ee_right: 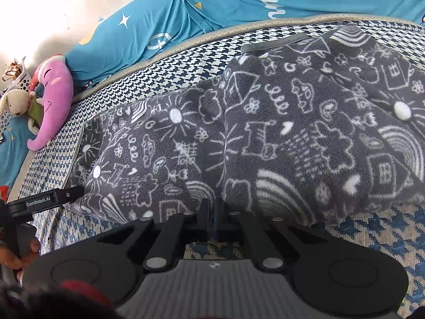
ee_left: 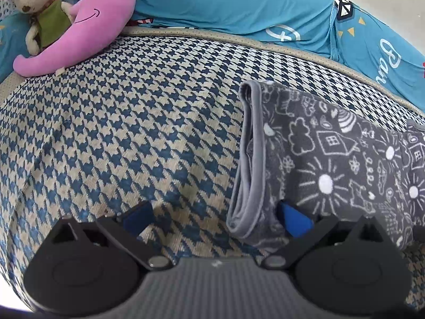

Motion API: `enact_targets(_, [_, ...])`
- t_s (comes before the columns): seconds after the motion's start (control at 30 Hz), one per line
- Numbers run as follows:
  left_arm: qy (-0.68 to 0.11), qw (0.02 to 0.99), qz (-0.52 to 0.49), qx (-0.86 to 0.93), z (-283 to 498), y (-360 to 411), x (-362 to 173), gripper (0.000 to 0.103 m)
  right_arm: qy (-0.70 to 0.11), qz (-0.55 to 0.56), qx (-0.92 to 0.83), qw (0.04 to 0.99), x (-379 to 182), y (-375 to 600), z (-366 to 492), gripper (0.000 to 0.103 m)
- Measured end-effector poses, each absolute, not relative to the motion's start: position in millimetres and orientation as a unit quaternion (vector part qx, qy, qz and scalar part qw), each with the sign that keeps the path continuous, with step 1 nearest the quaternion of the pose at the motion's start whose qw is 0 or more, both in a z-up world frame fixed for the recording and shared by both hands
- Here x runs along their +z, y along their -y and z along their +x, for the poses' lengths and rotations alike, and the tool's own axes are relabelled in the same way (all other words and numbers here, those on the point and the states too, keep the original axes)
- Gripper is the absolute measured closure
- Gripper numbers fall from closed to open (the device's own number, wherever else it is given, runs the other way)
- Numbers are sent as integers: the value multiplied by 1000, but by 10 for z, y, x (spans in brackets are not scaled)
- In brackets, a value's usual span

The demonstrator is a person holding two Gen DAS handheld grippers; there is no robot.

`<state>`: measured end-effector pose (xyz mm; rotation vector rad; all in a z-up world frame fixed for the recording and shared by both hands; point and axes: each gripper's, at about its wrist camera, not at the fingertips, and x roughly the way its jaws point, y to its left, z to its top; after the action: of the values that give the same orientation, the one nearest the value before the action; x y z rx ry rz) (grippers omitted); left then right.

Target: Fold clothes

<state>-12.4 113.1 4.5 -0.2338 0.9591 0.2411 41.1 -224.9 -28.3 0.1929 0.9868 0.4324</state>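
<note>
The grey fleece garment [ee_right: 265, 133], printed with white doodles of suns, houses, clouds and rainbows, is lying spread across the houndstooth bed cover [ee_left: 119, 133], folded over itself so that one layer is overlapping another along a ridge down the middle. Its right side is running out of both wrist views, so its full outline is hard to make out. A smooth grey hem band [ee_left: 247, 159] is edging the end seen from the left wrist view, doubled into a loop.

The right gripper [ee_right: 212, 212] is sitting at the near edge of the fleece with its fingers pressed together; whether any cloth is caught between them is hidden by the black fingers themselves. The left gripper [ee_left: 215, 218] is standing spread wide, one blue pad [ee_left: 294, 219] touching the garment's near corner just beside the hem band and the other over bare cover. Seen from the right wrist view, its side is carrying the lettering "GenRobot.AI", and part of a hand [ee_right: 16, 255] is showing at the frame's edge, mostly cut off.

Beyond the cover, a blue quilt [ee_left: 225, 2] is bunching along the far side, printed with stars and cursive white letters reading "Pan" or similar, the rest lost in folds. A pink plush moon [ee_left: 101, 24] and a beige stuffed animal [ee_left: 34, 5] in a green vest are leaning together at the corner.
</note>
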Motion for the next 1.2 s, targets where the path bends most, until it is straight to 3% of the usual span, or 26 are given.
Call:
enact_targets(0.17, [-456, 875, -113, 115, -119, -1124, 100, 0, -448, 59, 210, 867, -185, 2175, 312, 101])
enact_targets(0.3, [-439, 885, -114, 104, -153, -1102, 255, 0, -408, 30, 225, 884, -35, 2094, 149, 87])
enact_targets(0.6, [-429, 885, -154, 96, -112, -1180, 456, 0, -366, -25, 303, 880, 32, 1685, -83, 85])
enact_targets(1.0, [-447, 882, -116, 94, 196, -1306, 762, 0, -320, -83, 373, 867, 42, 1049, -303, 66])
enact_targets(1.2, [-440, 881, -146, 97, 133, -1356, 654, 0, -300, -138, 387, 861, -39, 748, -397, 63])
